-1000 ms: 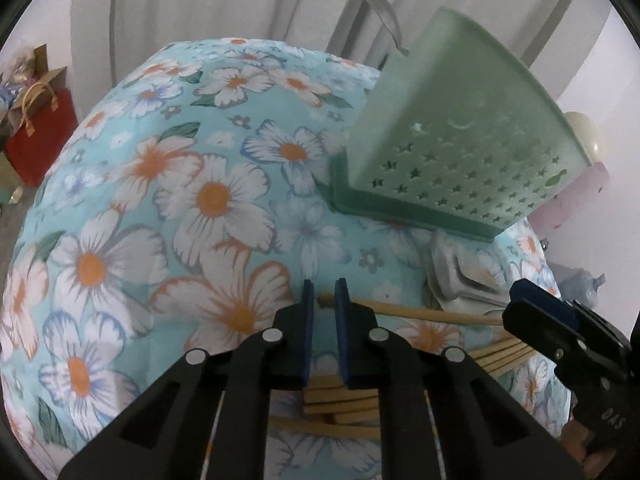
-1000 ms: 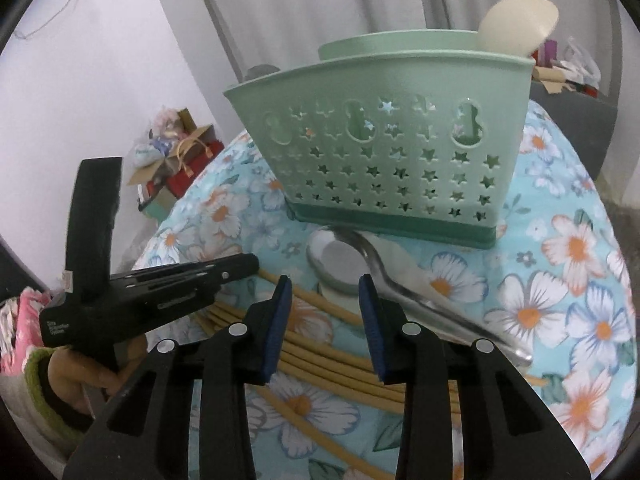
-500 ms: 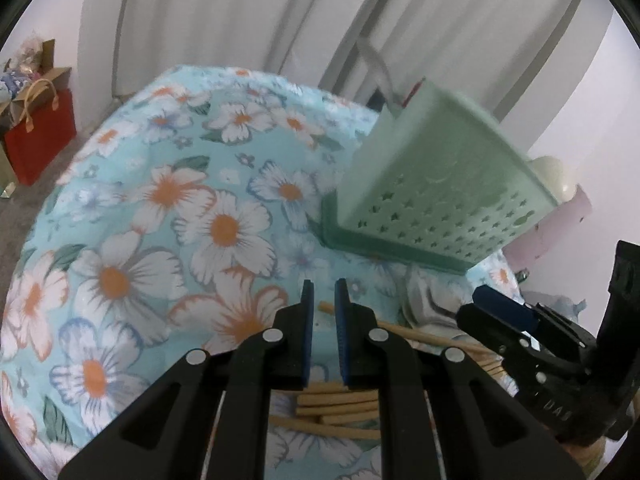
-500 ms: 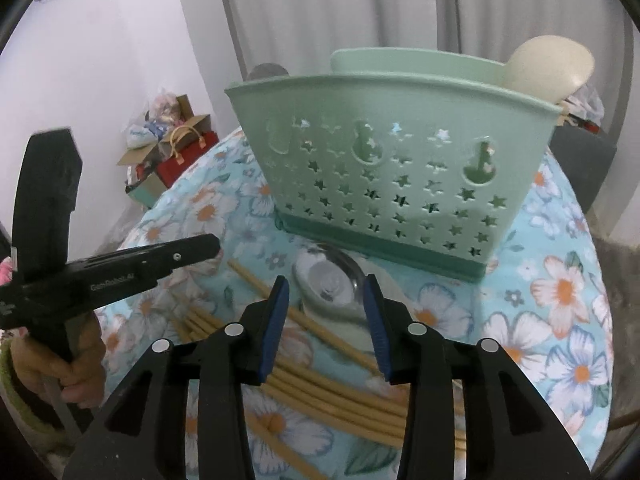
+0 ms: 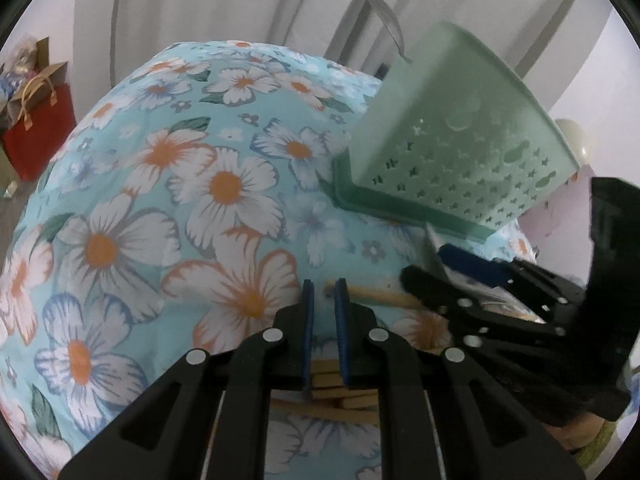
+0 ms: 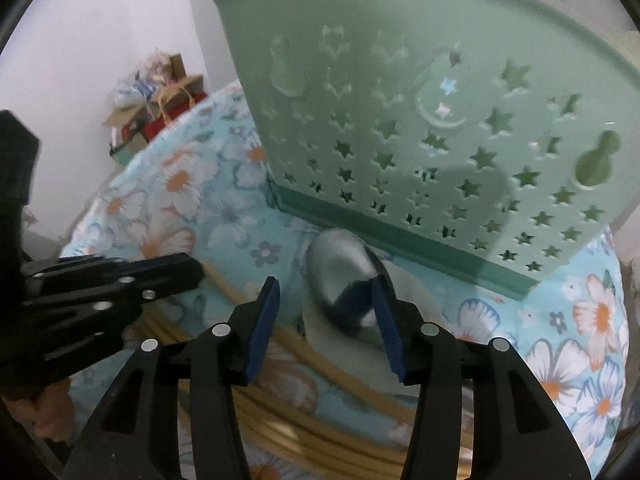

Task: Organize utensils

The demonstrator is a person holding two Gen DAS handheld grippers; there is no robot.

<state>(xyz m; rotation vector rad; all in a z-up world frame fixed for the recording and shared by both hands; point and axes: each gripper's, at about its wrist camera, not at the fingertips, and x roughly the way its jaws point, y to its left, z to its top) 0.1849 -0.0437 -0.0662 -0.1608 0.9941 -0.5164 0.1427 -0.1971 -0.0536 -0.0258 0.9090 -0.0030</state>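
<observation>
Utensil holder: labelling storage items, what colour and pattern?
Mint green utensil holder with star-shaped cutouts, darker green base; clearest in right wrist view.

Soft, even indoor daylight, a bit dim and cool; no hard glare. Both views are fisheye with black vignette corners and strong bending at the edges; the floral bench [image 5: 224, 184] bulges like a dome. Left wrist view: mostly sharp in the centre, the green holder [image 5: 460, 152] slightly soft, the right claw [image 5: 432, 268] at the right edge smeared. Right wrist view: clear motion blur across the holder's [image 6: 420, 120] star cutouts and the metal spoon bowl [image 6: 340, 276]; a broad soft shadow lies on the holder's lower front. The chopsticks [image 6: 320, 428] under the claw are out of focus. White walls wash out pale.
</observation>
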